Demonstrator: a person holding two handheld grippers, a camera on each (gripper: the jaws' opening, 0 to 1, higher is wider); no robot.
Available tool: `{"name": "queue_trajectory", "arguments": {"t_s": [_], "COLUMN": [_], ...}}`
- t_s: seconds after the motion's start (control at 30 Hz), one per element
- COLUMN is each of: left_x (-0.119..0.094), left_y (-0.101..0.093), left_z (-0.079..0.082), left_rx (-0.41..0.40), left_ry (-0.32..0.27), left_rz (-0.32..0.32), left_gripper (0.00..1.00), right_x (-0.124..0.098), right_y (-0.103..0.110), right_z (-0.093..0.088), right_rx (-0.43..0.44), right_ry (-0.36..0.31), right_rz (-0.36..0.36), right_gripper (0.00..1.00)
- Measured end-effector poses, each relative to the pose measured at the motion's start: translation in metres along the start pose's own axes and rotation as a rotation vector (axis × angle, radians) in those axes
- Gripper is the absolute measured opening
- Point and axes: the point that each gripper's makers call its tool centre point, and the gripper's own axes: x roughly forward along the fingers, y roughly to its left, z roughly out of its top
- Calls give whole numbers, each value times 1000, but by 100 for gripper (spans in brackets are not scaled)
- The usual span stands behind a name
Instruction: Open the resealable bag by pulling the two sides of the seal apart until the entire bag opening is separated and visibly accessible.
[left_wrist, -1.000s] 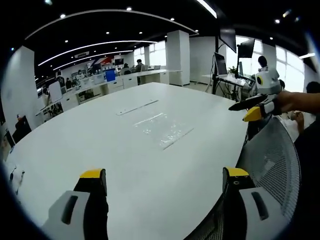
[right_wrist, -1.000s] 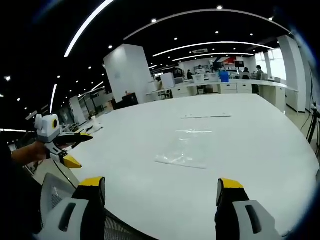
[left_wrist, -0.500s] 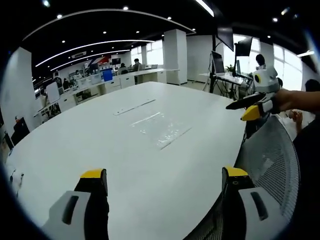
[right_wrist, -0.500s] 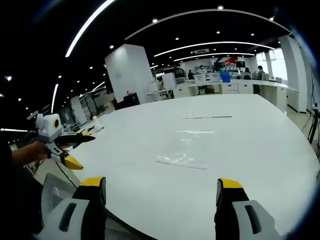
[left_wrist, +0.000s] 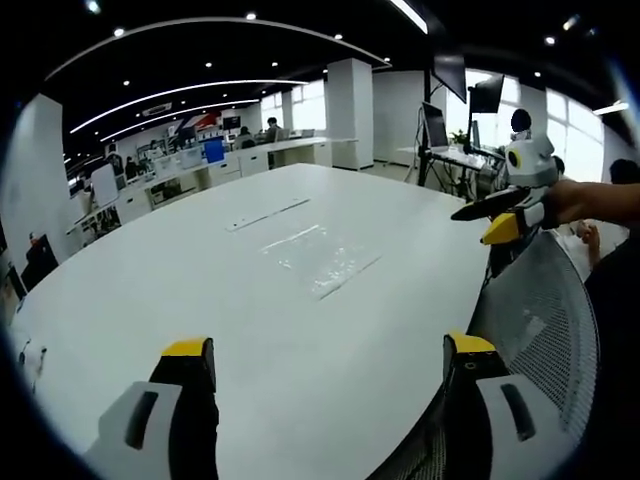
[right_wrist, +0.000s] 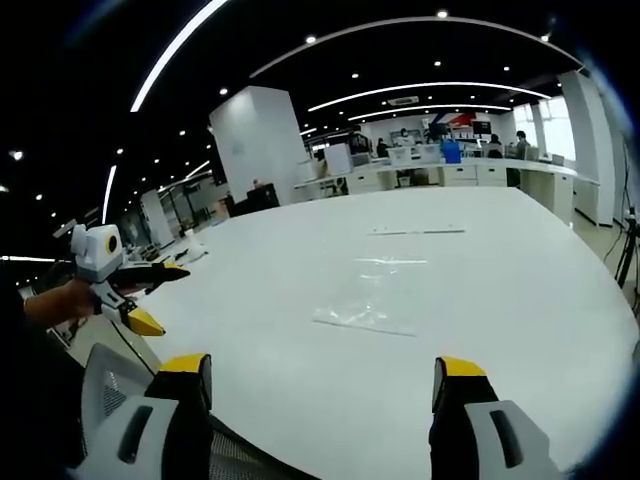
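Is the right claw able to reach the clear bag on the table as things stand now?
Probably yes. The bag lies flat on the white table ahead of the open right claw, with only bare tabletop between them.

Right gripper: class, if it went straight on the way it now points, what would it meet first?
Probably the clear bag lying flat on the white table, ahead of the open right gripper; depth is unclear.

A big white table (left_wrist: 200, 290) carries a thin strip (right_wrist: 414, 232) toward its far edge, a mesh chair (left_wrist: 545, 320) at its near edge.
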Motion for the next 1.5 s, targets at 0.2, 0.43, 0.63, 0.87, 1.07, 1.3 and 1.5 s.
{"name": "queue_trajectory", "arguments": {"t_s": [0.2,0.43,0.63,0.87,1.07,1.3,1.5], "left_x": [0,2,4,7,8,12,13], "left_y": [2,1,-1,-3,-7,-8,-6], "left_z": [-2,-7,-8,-10,-12,-17,-17], "left_rx": [-8,-21,-13,-7,23,44,31], "left_ry": [-2,17,24,51,64,87,85], "left_rz": [2,-15,-29,-51,-70,-76,-73], "left_gripper": [93,97,98,96,97,96,96], "right_x": [1,2,9,28,40,54,71], "right_y": [-4,-11,-12,-6,-5,-3,2], "right_z": [-2,2,5,5,7,11,12], "right_rx": [-26,-85,-119,-173,-194,-228,-248], "right_ry": [14,49,67,105,121,141,151], "right_rz": [-19,-11,16,59,73,101,128], "right_gripper": [93,93,92,90,88,86,85]}}
